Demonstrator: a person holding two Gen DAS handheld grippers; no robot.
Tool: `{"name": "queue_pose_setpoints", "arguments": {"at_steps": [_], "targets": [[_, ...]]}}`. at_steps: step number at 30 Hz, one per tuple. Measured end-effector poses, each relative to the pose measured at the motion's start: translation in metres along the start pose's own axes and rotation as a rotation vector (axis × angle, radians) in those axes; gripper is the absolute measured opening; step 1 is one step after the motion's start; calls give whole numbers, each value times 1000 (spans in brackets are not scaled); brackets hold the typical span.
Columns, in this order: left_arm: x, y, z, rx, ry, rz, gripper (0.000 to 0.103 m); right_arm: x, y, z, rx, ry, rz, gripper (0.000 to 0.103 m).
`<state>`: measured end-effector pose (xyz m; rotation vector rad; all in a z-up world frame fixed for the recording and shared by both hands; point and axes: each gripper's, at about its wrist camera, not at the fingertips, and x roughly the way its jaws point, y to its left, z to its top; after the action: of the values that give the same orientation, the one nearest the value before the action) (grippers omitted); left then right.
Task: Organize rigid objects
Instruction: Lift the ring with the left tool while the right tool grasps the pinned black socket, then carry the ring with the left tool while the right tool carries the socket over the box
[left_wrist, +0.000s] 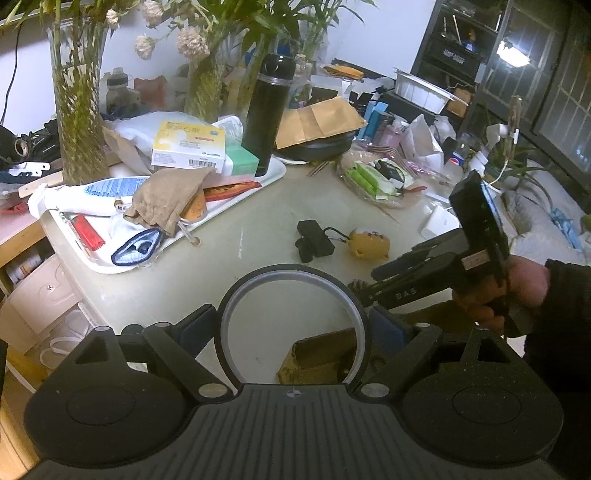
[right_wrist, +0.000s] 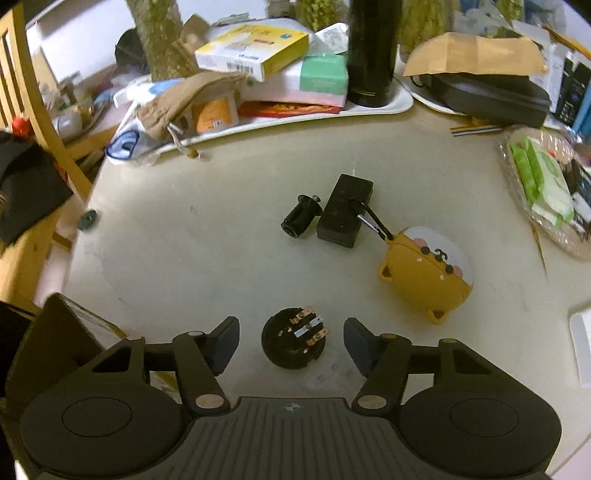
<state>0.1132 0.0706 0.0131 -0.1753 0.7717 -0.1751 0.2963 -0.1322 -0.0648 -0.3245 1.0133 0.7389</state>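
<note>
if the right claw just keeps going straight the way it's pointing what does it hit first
Most likely the round black plug part with metal prongs, lying on the table between the open fingers of the right claw. Beyond it sits the black box, though depth is hard to judge.

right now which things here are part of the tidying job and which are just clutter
In play:
- ring held in left gripper
- round black plug between open right gripper fingers
- black box
- yellow case

Lying about:
- thermos
- yellow carton
- vase

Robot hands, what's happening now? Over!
Left gripper shut on clear round ring. Right gripper open around black round plug on table. Nothing blocking.
</note>
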Motion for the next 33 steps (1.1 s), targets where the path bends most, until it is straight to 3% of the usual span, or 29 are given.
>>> {"name": "queue_pose_setpoints", "arguments": {"at_steps": [5, 9, 20, 33], "targets": [[1, 3, 0, -17, 4, -8, 90, 10, 2, 1, -23, 14, -11, 60], [2, 2, 0, -17, 6, -8, 90, 16, 2, 1, -20, 25, -34, 47], [2, -1, 1, -3, 4, -4, 90, 3, 3, -1, -7, -12, -45, 46], [3, -17, 5, 37, 11, -4, 90, -45, 2, -8, 41, -85, -47, 46]]}}
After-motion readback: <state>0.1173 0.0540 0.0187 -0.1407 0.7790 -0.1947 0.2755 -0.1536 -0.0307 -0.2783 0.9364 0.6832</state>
